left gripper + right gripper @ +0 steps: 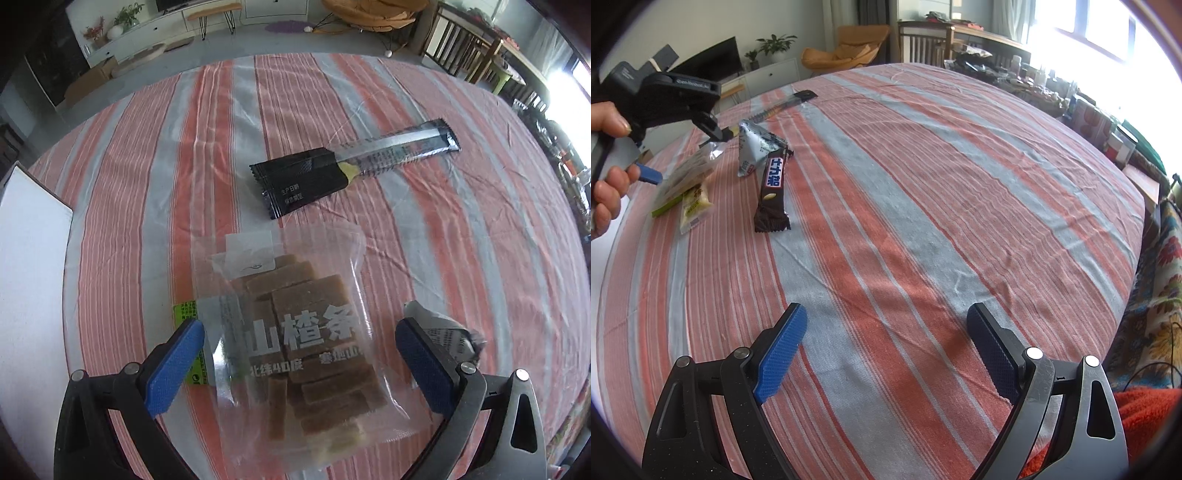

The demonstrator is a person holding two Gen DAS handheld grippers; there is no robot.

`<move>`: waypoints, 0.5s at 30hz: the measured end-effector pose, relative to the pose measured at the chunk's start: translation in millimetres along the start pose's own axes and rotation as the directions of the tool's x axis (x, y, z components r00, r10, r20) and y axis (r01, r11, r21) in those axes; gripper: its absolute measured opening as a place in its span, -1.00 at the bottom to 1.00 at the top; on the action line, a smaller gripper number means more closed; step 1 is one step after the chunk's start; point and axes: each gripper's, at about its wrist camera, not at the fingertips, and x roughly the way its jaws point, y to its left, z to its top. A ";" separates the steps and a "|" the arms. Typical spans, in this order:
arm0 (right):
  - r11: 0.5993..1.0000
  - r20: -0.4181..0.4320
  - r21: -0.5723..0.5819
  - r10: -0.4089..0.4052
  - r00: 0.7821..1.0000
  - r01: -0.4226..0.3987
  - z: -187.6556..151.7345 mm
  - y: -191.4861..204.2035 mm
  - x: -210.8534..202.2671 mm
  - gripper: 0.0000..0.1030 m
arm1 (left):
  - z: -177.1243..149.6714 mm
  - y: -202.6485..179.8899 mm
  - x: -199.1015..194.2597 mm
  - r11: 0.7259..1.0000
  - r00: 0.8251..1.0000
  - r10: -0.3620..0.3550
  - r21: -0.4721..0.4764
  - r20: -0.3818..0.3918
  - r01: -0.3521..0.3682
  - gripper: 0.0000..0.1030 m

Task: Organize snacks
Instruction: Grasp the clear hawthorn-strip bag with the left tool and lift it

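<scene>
A clear bag of brown hawthorn strips (306,332) lies on the striped tablecloth (147,184) between the open jaws of my left gripper (299,347). The jaws stand either side of it, apart from it. A black wrapped bar (303,181) lies beyond it, with a long dark stick pack (402,147) behind. A white crumpled packet (450,336) sits by the right finger. In the right wrist view my right gripper (886,332) is open and empty over bare cloth. The left gripper (683,99) shows at far left above the bag (687,173), near a brown chocolate bar (772,192) and the white packet (757,147).
A white box or board (29,258) stands at the table's left edge. Cluttered boxes and bottles (1089,118) line the far right of the table. A chair, cabinet and orange lounge seat (849,44) stand beyond the table. A red cloth (1145,417) is at lower right.
</scene>
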 end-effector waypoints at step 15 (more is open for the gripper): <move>1.000 0.003 0.001 -0.002 1.000 0.002 0.4 0.2 0.9 0.80 | -51.4 18.4 -81.9 0.986 0.979 -0.099 0.151 0.180 0.072 -0.08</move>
